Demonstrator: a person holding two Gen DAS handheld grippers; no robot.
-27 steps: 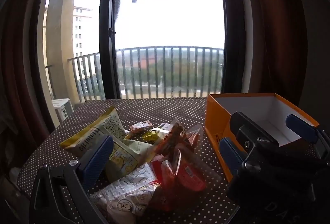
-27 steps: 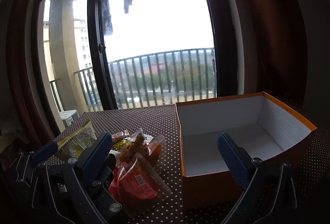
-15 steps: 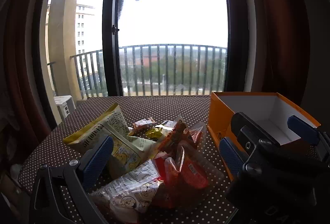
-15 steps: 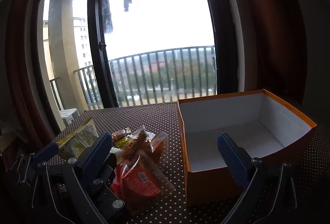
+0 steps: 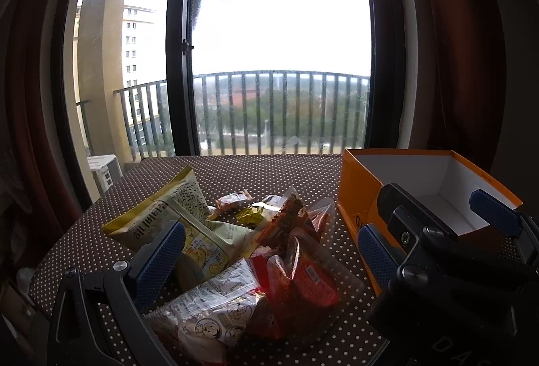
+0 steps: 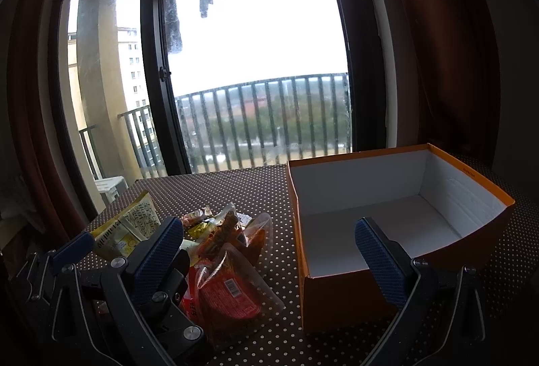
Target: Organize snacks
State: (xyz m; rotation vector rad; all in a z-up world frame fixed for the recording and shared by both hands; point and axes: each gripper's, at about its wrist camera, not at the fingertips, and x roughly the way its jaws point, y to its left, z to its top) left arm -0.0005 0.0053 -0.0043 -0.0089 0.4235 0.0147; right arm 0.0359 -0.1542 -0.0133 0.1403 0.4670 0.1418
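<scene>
A pile of snack packets lies on the dotted brown tablecloth [image 5: 269, 174]: a yellow chip bag [image 5: 161, 224], a clear packet with red contents [image 5: 303, 278], a white cartoon-printed packet [image 5: 215, 308] and small wrapped sweets [image 5: 234, 199]. My left gripper [image 5: 267, 260] hovers over the near side of the pile, open, with nothing between its pads. To the right stands an orange box [image 6: 337, 295] with a white, bare inside. My right gripper [image 6: 267, 265] is open in front of the box's near left corner, beside the red packet [image 6: 229, 295].
The right gripper's dark body [image 5: 438, 265] fills the lower right of the left wrist view, close beside the left one. A glass balcony door [image 5: 279, 63] and dark curtains [image 5: 448, 46] rise behind the table. The table's left edge [image 5: 67, 251] drops away near the chip bag.
Both views have shifted only slightly. The packets and the box lie where they were, and both grippers have stayed open and empty.
</scene>
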